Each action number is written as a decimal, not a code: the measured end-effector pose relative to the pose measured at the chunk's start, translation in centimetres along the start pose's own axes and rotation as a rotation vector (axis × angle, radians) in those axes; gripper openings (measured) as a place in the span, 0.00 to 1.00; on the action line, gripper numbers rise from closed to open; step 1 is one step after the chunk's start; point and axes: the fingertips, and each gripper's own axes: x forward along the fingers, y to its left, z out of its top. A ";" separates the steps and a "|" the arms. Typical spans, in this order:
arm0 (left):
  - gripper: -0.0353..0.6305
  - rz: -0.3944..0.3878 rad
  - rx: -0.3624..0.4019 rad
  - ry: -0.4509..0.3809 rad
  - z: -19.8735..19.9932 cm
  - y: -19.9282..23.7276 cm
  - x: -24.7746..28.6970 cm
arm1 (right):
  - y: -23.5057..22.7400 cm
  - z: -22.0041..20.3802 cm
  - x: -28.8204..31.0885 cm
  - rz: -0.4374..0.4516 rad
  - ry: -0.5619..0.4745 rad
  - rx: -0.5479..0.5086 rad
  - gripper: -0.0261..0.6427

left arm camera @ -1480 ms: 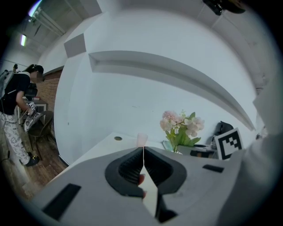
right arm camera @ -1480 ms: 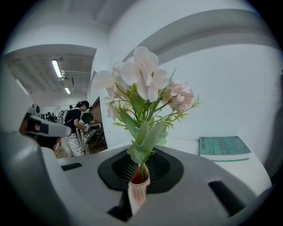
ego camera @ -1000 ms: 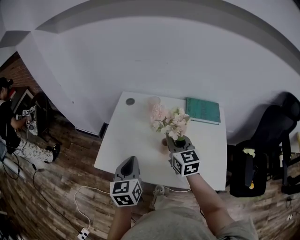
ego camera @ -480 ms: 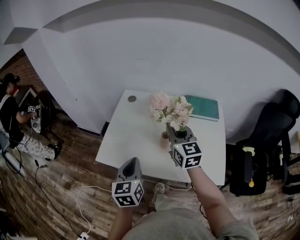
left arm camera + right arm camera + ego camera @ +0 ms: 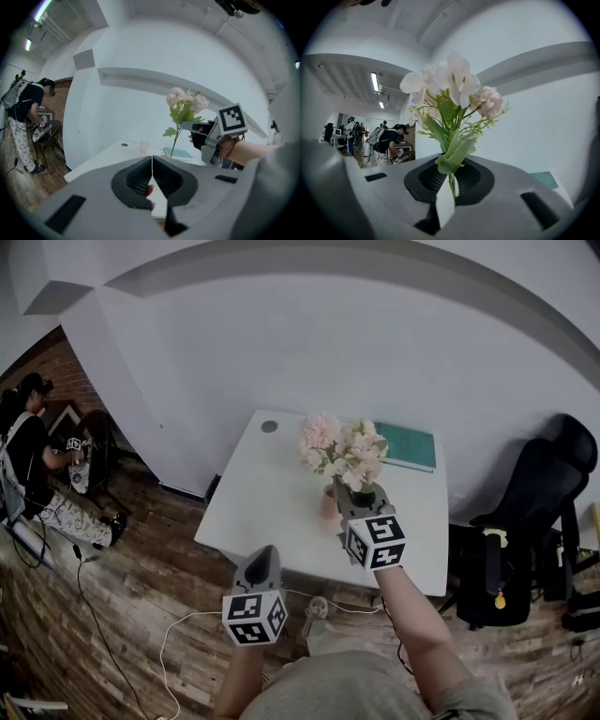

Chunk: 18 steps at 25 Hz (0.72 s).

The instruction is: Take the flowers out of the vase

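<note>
The right tool (image 5: 351, 493) is clenched on the stems of the flowers (image 5: 344, 448). It holds the bunch upright with the blooms at its twelve o'clock, likely so the stems lift straight out. They appear clear of the small vase (image 5: 327, 503), which stands on the white surface (image 5: 253, 507) at the tool's nine o'clock. The left tool (image 5: 263, 557), at seven o'clock, is clenched on nothing and waits off the near edge.
</note>
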 end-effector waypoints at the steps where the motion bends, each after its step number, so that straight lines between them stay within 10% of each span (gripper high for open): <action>1: 0.06 0.001 0.002 -0.003 0.0 -0.2 -0.5 | 0.3 0.0 -0.6 0.003 0.000 0.001 0.09; 18: 0.06 0.011 -0.004 -0.038 -2.2 -3.4 -9.6 | 6.2 -2.5 -11.9 0.025 0.040 0.028 0.09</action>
